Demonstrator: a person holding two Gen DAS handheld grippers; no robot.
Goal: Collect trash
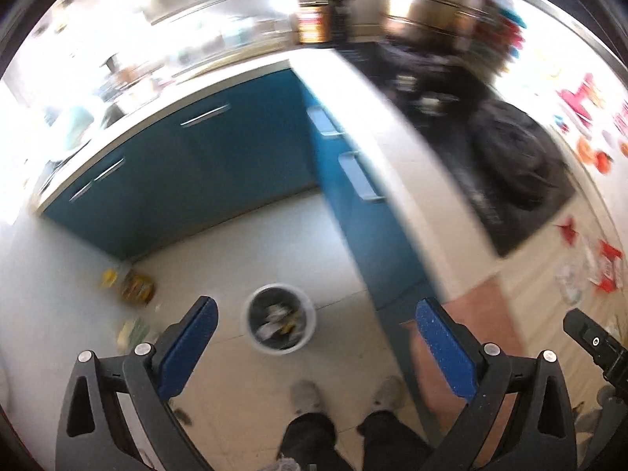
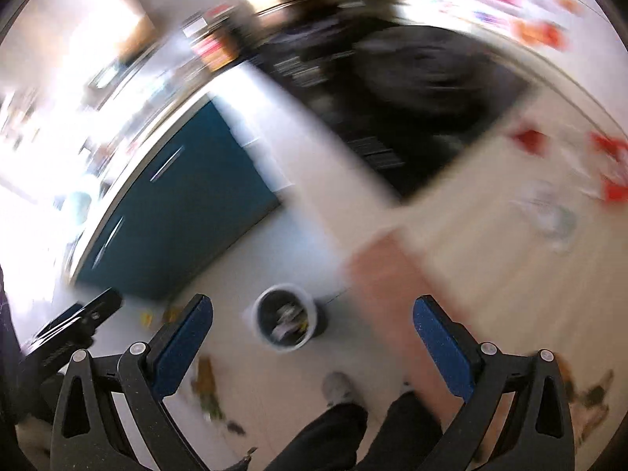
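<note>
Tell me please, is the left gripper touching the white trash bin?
Apart: the left wrist view shows the left gripper open and empty, well above the white trash bin on the floor.

We note a pale tiled floor (image 1: pixel 243 243), blue cabinets (image 1: pixel 219 165) with metal handles meeting at a corner, a white countertop (image 1: pixel 396 145) above, a black mat (image 1: pixel 510 180) on it, a light wooden surface (image 2: pixel 510 274), strong glare from upper left, background blurred.
</note>
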